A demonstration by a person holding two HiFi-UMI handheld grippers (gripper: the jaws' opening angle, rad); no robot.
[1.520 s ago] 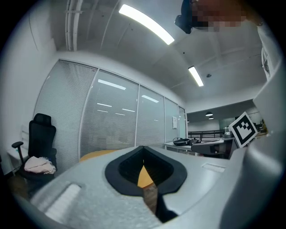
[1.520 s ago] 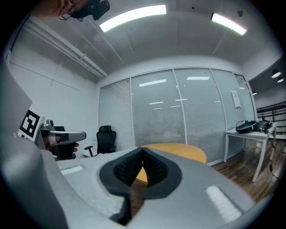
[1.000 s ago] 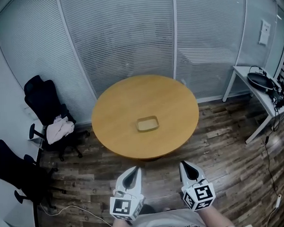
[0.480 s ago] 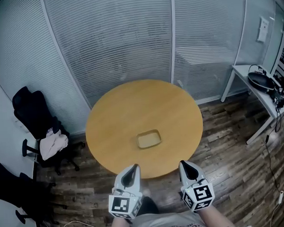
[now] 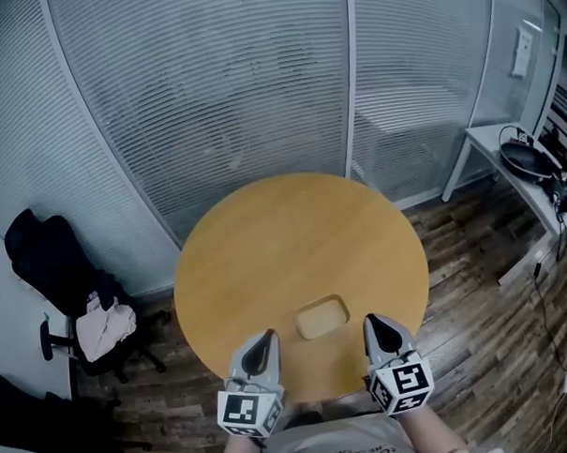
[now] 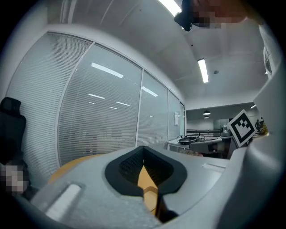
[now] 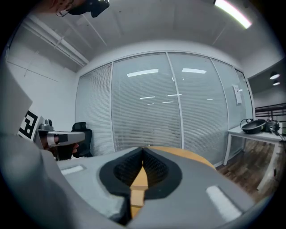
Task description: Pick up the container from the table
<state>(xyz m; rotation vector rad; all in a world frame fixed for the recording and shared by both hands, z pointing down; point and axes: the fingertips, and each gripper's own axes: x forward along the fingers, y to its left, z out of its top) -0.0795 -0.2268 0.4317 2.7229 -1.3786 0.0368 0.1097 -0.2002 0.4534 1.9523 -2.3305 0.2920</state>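
A shallow rectangular tan container (image 5: 322,318) lies on the round wooden table (image 5: 284,240), close to its near edge. In the head view my left gripper (image 5: 267,338) hangs over the near edge just left of the container, jaws shut and empty. My right gripper (image 5: 373,322) sits just right of it, also shut and empty. Neither touches the container. In the left gripper view the left gripper (image 6: 143,150) has its dark pads meeting at the tips, with only tabletop showing below. The right gripper view shows the same of the right gripper (image 7: 143,150).
A glass wall with blinds (image 5: 259,90) curves behind the table. Black office chairs, one with a pale cloth (image 5: 105,324), stand at the left. A white desk (image 5: 505,150) with dark gear is at the right. Dark wooden floor (image 5: 493,296) surrounds the table.
The table and container have slid down the head view towards me. Both grippers, earlier over the floor short of the table, now flank the container at the near edge.
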